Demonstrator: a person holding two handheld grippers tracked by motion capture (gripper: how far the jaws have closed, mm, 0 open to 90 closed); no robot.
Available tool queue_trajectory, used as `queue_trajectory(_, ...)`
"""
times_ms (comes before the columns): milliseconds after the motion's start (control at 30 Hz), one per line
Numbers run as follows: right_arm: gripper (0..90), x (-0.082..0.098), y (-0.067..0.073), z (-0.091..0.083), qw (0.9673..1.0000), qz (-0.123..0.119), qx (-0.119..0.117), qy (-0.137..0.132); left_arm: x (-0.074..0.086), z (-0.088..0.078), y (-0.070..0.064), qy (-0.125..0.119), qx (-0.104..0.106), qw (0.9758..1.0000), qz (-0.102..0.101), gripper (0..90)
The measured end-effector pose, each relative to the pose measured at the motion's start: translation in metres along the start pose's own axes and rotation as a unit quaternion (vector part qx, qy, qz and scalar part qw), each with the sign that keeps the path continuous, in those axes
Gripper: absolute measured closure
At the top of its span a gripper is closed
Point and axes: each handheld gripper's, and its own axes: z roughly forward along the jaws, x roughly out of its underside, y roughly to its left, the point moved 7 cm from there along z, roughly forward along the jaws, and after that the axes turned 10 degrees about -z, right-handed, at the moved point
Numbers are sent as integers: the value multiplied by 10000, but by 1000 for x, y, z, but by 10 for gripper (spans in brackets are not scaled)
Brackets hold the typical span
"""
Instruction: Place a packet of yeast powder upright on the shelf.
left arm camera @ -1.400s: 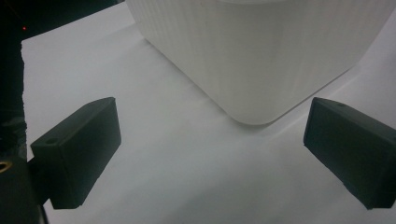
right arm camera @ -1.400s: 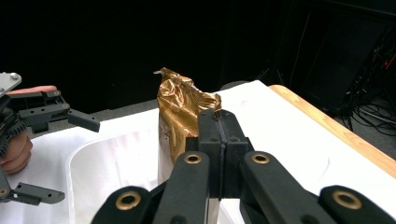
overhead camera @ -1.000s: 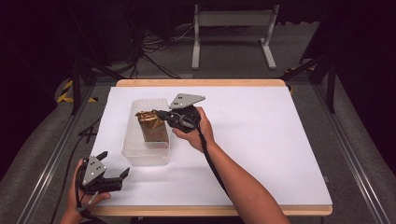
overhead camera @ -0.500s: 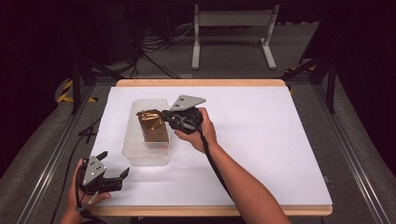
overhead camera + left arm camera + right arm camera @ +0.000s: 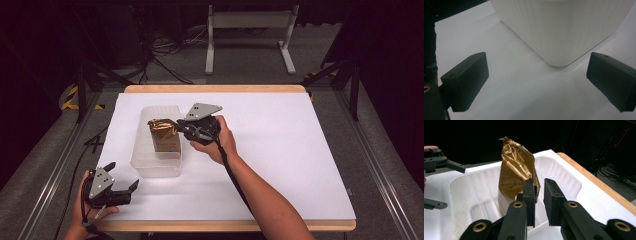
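Looking down from the high view, a white-covered desk (image 5: pixel 280 150) with a wooden edge carries a clear plastic tub (image 5: pixel 141 165) on its left half. A gold foil bag (image 5: pixel 164 132) stands upright inside the tub, its crumpled top rising above the rim. The right tool (image 5: pixel 181 127) reaches in from the tub's right side at the bag's upper part, the right hand (image 5: pixel 216 142) gripping it; whether its jaws touch the foil cannot be told from here. The left tool (image 5: pixel 123 177) rests near the desk's front-left corner, held by the left hand (image 5: pixel 86 210), its jaws spread wide and pointing toward the tub, apart from it.

In the left gripper view, the left tool (image 5: pixel 536 77) has its two black jaws far apart with nothing between them, over bare white desk surface (image 5: pixel 506 85). The tub's ribbed, rounded corner (image 5: pixel 559 32) lies just ahead.

In the right gripper view, the right tool (image 5: pixel 539 192) has its jaws nearly together, a narrow gap showing between them. The left jaw overlaps the lower edge of the gold bag (image 5: pixel 516 167), which stands in the white tub (image 5: pixel 474 192); the gap itself looks empty. The left tool (image 5: pixel 439 182) shows at the far left edge.
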Motion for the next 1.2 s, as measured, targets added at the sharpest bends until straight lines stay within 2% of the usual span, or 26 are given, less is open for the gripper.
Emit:
queue_trajectory(133, 786, 2, -1, -2, 10000, -10, 16, 40, 0, 0, 0, -4, 0, 10000, 0, 51)
queue_trajectory(300, 701, 5, -4, -8, 9999, -27, 86, 108, 0, 0, 0, -6, -1, 10000, 5, 51)
queue_trajectory(533, 696, 7, -2, -16, 9996, -157, 52, 233, 0, 0, 0, 4, -14, 10000, 15, 50)
queue_trajectory(633, 623, 5, -3, -18, 9991, -243, 113, 328, 0, 0, -1, 5, -2, 10000, 17, 50)
queue_trajectory(833, 645, 9, -3, -26, 9990, -247, 58, 377, 0, 0, 0, 16, -2, 10000, 24, 50)
queue_trajectory(1000, 634, 12, -5, -33, 9976, -419, 155, 520, 0, 0, -1, 15, 16, 10000, 34, 50)
queue_trajectory(1133, 614, 15, -7, -42, 9949, -646, 298, 716, 0, 1, -1, 38, 22, 10000, 35, 50)
queue_trajectory(1200, 610, 18, -8, -45, 9944, -682, 248, 772, 0, 1, -2, 45, 35, 10000, 33, 50)
